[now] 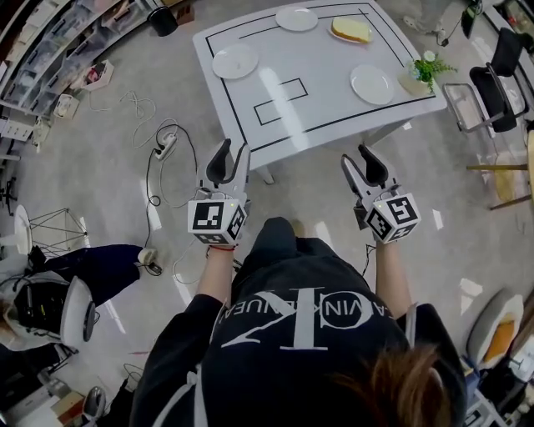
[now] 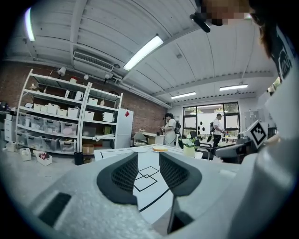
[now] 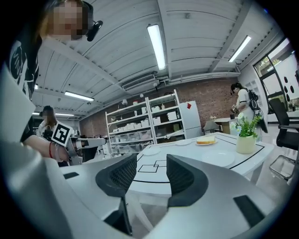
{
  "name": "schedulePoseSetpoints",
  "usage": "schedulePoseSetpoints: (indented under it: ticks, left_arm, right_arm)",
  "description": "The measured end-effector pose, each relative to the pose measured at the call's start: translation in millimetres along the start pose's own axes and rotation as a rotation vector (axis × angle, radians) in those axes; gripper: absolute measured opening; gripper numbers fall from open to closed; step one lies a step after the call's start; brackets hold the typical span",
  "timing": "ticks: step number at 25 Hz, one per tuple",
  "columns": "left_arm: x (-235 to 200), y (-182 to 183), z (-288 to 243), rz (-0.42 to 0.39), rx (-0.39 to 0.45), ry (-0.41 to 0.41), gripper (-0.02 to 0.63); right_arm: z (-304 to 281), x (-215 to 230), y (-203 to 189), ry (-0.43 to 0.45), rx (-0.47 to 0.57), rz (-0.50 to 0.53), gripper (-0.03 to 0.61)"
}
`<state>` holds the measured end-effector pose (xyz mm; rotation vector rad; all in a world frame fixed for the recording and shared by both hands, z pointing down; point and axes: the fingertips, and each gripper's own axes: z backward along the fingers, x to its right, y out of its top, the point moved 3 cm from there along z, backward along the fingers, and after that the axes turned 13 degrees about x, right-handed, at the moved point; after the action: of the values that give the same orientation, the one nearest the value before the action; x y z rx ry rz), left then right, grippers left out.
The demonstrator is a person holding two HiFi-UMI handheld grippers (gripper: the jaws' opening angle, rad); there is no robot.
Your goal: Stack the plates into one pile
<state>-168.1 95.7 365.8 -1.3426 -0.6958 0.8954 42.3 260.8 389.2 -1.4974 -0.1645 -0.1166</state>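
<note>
A white table [image 1: 325,108] stands ahead of me, with three empty white plates on it: one at the left [image 1: 235,61], one at the far edge [image 1: 297,18] and one at the right [image 1: 372,84]. A fourth plate [image 1: 350,32] carries a yellow sponge cake. Both grippers hover short of the table's near edge, above the floor. My left gripper [image 1: 231,160] is open with nothing between its jaws, and so is my right gripper [image 1: 360,162]. In the right gripper view the right plate [image 3: 217,158] and the cake [image 3: 205,140] show beyond the jaws.
A small potted plant [image 1: 426,70] stands at the table's right corner. Cables and a power strip [image 1: 165,148] lie on the floor at the left. Chairs [image 1: 492,87] stand to the right, storage shelves [image 2: 65,123] along the left wall. People [image 2: 169,130] stand in the background.
</note>
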Motion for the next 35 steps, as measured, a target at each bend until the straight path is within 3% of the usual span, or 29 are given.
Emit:
schedulePoseSetpoints:
  ticks: [8,23,35]
  left_arm:
    - [-2.5,-15.2,-38.1,-0.007,-0.06,-0.051,0.14]
    - [-47.7,-12.1,-141.5,0.011,-0.06,-0.148,0.138]
    - [-27.5,-39.3,-196.2,0.062,-0.113,-0.299,0.138]
  right_arm:
    - [-27.9,20.2,-14.5,-0.013,-0.037,-0.033,0.193]
    - [-116.0,55.6,-8.5,-0.065,-0.08,-0.014,0.193]
    - [-118.1,95.1,-17.1,-0.215,-0.125,-0.007,0.195]
